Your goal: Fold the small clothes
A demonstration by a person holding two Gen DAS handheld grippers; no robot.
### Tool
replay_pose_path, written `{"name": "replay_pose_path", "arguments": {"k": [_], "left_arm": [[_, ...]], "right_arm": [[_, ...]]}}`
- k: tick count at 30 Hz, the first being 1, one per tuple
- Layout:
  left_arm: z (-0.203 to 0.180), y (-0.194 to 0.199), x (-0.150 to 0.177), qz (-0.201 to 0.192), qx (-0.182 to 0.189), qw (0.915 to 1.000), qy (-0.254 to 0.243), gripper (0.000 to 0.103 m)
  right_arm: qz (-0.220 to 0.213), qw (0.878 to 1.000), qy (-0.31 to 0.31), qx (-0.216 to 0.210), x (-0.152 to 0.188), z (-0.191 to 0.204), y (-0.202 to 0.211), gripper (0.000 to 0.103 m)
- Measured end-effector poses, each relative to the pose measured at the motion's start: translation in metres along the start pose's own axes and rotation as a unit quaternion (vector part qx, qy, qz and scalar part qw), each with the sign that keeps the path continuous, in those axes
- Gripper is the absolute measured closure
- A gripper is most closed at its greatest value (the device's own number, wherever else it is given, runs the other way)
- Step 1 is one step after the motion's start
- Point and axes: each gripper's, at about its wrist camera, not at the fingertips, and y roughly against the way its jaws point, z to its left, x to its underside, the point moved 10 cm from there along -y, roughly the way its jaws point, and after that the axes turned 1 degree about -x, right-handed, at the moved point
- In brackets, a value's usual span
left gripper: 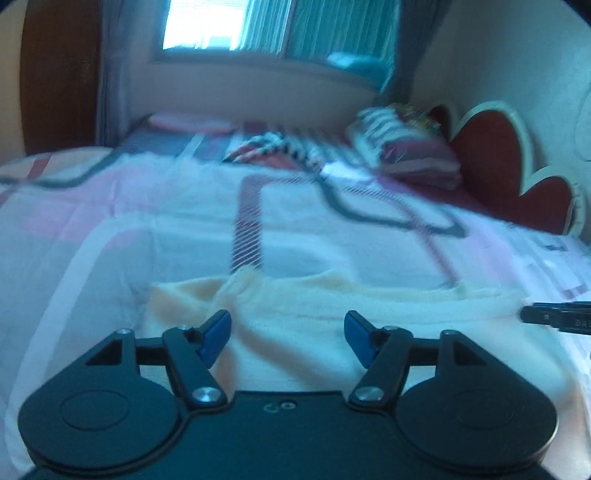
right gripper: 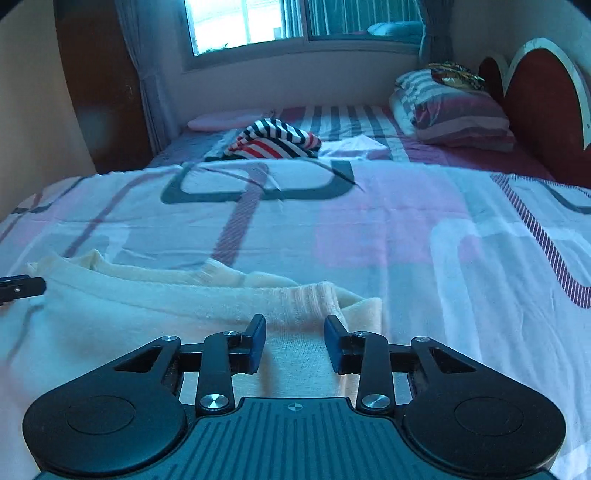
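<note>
Just both tongs — left [left gripper: 287,338], right [right gripper: 294,343] — spread open, empty, above cream garment [right gripper: 184,310] on bed [right gripper: 369,229].

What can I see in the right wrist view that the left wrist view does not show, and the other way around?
Only the right wrist view shows the right gripper with open jaws, and the cream garment's right edge. Only the left wrist view shows the left gripper open, and the garment's left end. Both share the bedspread, the striped cloth, the pillow and the window.
</note>
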Motion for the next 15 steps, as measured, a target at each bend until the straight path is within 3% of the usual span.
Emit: {"name": "replay_pose_path", "arguments": {"k": [4, 5, 7, 11, 15], "left_arm": [[-0.028, 0.011, 0.022, 0.006, 0.009, 0.9989, -0.045, 0.028], [-0.026, 0.009, 0.030, 0.017, -0.008, 0.9983, -0.056, 0.029], [-0.015, 0.012, 0.038, 0.015, -0.022, 0.9986, -0.045, 0.030], [-0.015, 0.034, 0.034, 0.005, -0.040, 0.9984, -0.040, 0.030], [-0.048, 0.046, 0.044, 0.005, -0.011, 0.9983, -0.057, 0.027]], "right_arm": [[-0.007, 0.998, 0.041, -0.056, 0.012, 0.044, 0.023, 0.068], [0.002, 0.996, 0.061, -0.058, 0.021, 0.052, 0.022, 0.068], [0.019, 0.996, 0.085, -0.010, 0.038, 0.047, 0.011, 0.068], [0.007, 0.999, 0.034, 0.015, 0.034, 0.026, 0.024, 0.068], [-0.003, 0.999, 0.040, -0.029, 0.039, 0.058, 0.046, 0.067]]}}
